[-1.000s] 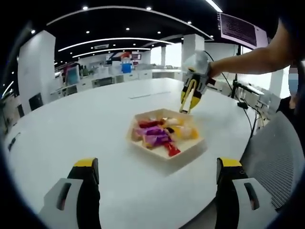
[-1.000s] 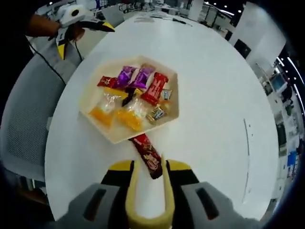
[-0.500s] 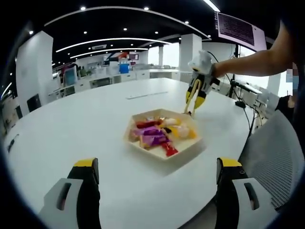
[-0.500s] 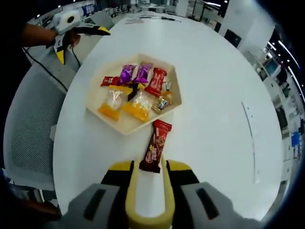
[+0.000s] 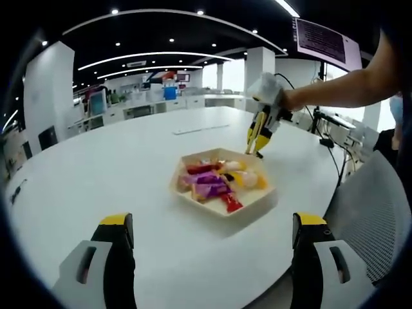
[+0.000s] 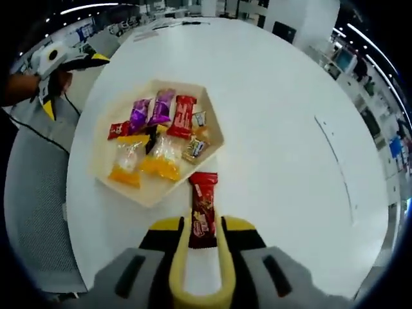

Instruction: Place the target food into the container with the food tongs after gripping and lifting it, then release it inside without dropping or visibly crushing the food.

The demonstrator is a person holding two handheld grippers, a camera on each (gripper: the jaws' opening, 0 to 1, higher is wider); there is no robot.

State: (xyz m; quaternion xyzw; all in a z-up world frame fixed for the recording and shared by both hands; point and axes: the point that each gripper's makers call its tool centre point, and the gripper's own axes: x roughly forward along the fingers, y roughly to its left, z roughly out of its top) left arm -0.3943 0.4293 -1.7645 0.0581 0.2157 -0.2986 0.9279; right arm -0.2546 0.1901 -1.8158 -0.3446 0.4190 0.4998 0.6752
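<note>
1. Red-wrapped chocolate bar [image 6: 201, 209] is pinched in yellow food tongs [image 6: 198, 264], apparently squeezed by the right hand-held gripper [image 6: 199, 239]; it hangs just outside the hexagonal cream tray [image 6: 156, 191].
2. Left hand-held gripper [image 5: 209, 241] spread, idle.
3. Step: carrying. Next: move over the tray, lower, then ease the tongs apart.

bright ceiling strip lights [image 5: 129, 56], glossy table [image 5: 96, 174] glare, fisheye-bent edges

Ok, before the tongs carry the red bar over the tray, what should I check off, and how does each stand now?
1. Red snack bar held between the yellow tongs: ok.
2. Bar lifted clear of the table: ok.
3. Wrapper visibly crushed: cannot tell.
4. Bar over the hexagonal tray: not ok, it hangs beside the near rim.
5. Free spot in the tray: ok, bare floor along the near edge.
6. Left gripper away from the tray, open: ok.
</note>
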